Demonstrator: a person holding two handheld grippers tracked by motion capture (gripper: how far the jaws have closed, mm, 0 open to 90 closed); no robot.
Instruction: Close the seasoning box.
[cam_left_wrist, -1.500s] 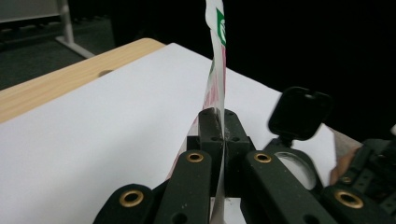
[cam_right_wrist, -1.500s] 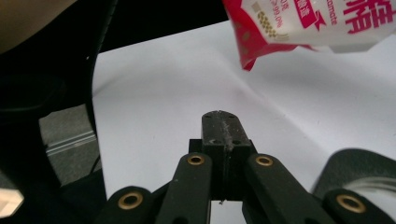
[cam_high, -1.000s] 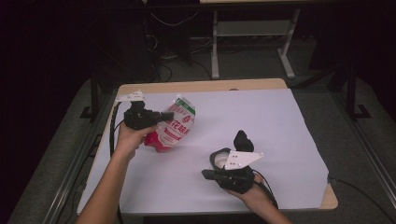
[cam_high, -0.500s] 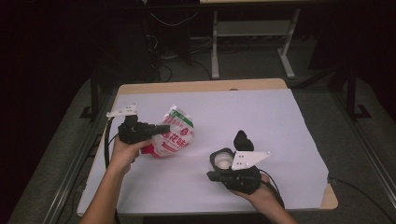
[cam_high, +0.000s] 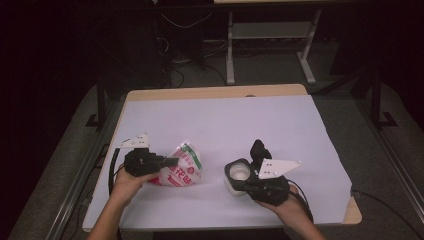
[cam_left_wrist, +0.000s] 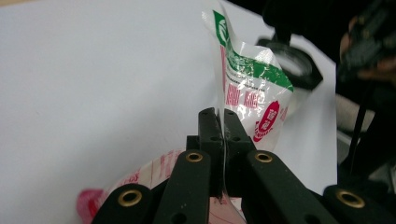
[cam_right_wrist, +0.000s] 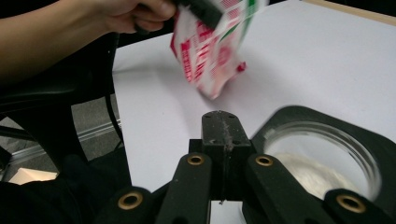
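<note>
Lowered since earlier, the bag (cam_high: 181, 167) rests on the worktop (cam_high: 280, 125) in the high view; left gripper (cam_left_wrist: 223, 122) jaws pinch its slippery film, risking slip; right gripper (cam_right_wrist: 223, 122) jaws meet empty beside the jar (cam_right_wrist: 322, 158), risking a knock.

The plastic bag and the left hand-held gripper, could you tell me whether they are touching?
Touching. The left gripper view shows the left hand-held gripper with its jaws shut on the edge of the plastic bag.
</note>
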